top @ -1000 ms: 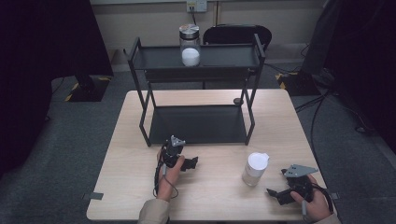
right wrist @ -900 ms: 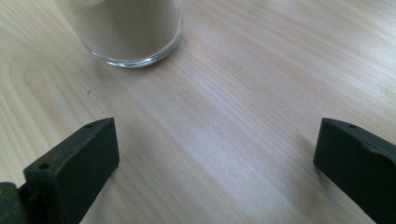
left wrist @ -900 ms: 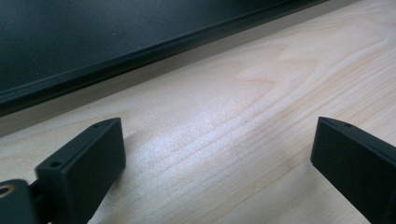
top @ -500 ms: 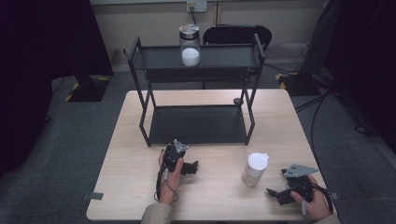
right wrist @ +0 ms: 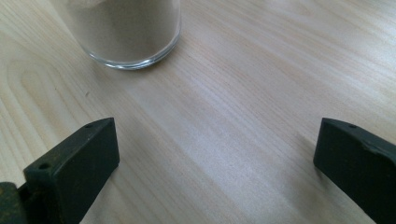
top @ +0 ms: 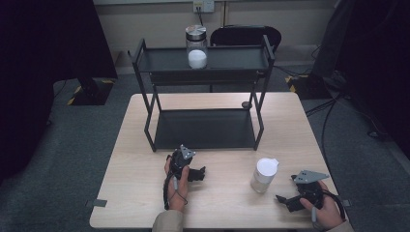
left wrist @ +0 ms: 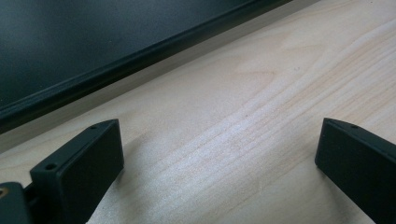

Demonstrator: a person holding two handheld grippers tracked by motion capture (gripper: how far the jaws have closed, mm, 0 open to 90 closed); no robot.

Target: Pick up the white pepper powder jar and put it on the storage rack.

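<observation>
Left gripper point(top: 199, 173) moved back toward 6 o'clock, away from the black shelf rack point(top: 203, 126); jaws wide, holding nothing. At 3 o'clock of it, glass jar with white lid point(top: 264, 175) standing on wooden table point(top: 135, 159). At 4 o'clock, right gripper point(top: 282, 200), jaws wide, empty, near jar. At 12 o'clock, second jar point(top: 196, 46) on top shelf.

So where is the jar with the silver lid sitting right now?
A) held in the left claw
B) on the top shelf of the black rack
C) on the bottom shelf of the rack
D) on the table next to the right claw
B: the jar with the silver lid stands on the top shelf of the black rack, far from both hands; the jar by the right claw has a white lid.
</observation>
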